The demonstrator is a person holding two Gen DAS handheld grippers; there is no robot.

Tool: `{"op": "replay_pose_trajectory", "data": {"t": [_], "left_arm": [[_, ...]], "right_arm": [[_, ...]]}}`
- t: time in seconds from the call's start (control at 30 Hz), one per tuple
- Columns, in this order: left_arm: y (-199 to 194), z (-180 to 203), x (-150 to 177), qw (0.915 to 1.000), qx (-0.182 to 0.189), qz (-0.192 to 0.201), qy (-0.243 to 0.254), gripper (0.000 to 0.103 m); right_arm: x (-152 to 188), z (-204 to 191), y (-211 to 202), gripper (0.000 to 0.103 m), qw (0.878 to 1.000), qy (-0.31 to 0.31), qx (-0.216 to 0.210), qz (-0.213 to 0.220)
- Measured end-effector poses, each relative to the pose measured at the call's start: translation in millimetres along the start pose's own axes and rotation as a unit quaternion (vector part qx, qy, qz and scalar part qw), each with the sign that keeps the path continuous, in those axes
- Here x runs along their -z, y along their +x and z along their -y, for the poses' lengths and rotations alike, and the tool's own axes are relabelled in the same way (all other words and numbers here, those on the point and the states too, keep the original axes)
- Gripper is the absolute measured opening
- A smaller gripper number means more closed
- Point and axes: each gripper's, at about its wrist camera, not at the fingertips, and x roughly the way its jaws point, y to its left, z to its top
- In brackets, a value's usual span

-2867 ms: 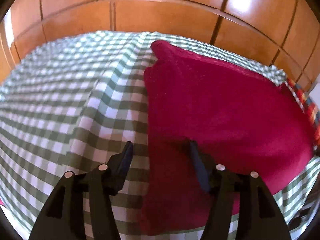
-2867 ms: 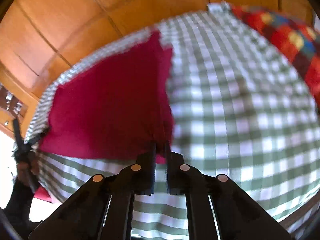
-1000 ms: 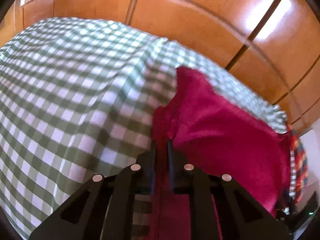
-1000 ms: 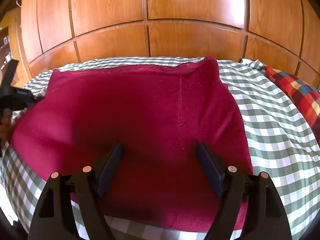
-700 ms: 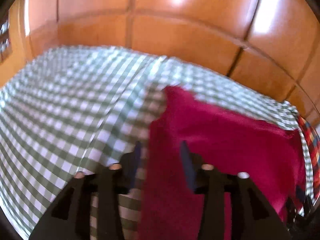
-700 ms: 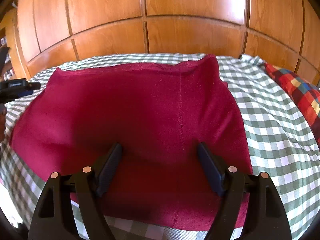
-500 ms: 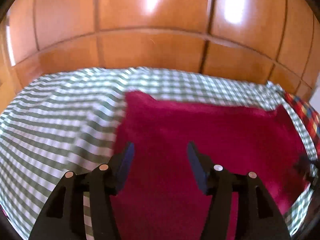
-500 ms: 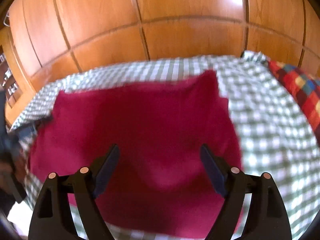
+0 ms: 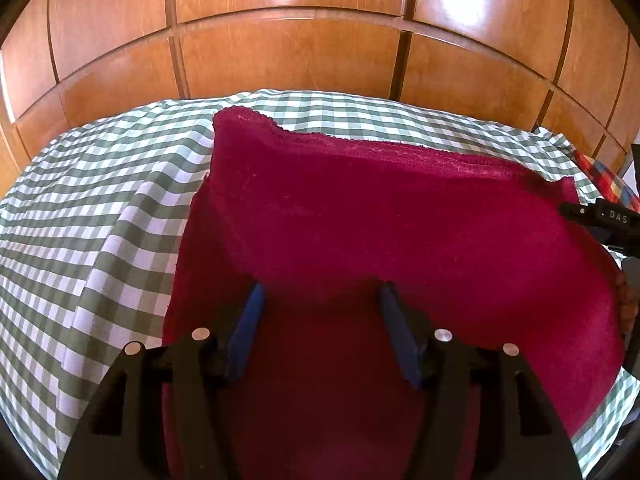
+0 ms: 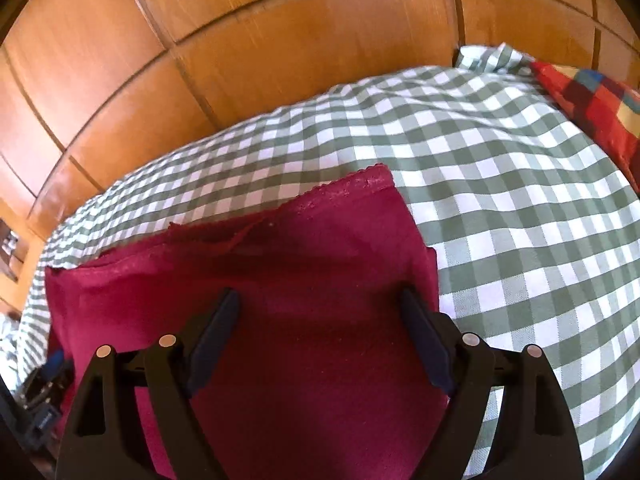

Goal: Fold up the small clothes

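Patchwork pillow (image 10: 592,96) clearest right-wrist

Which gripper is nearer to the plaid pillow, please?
Right. The right gripper hovers over the red cloth's edge nearest the pillow; the left gripper is over the far edge.

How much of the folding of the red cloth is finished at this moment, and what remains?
Done: the red cloth lies doubled on the checked sheet, its upper layer ending short of the near part. In hand: nothing; the left tongs, which have just been opening, and the right tongs stand open above it. Left: probably another fold to make it smaller.
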Motion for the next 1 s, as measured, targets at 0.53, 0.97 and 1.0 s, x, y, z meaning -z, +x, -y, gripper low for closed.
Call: {"op": "replay_pose_trajectory", "data": {"t": [0.53, 0.97, 1.0], "left_arm": [[-1, 2, 3, 0.9999, -0.004, 0.007, -0.005, 0.061], [-1, 2, 3, 0.9999, -0.008, 0.006, -0.009, 0.061], [-1, 2, 2, 0.9999, -0.008, 0.004, -0.009, 0.061]], "right_arm": [[0, -10, -24, 0.082, 1.000, -0.007, 0.026, -0.011], [50, 31, -38, 0.087, 0.997, 0.066, -0.014, -0.049], [50, 31, -41, 0.087, 0.996, 0.073, -0.013, -0.045]]}}
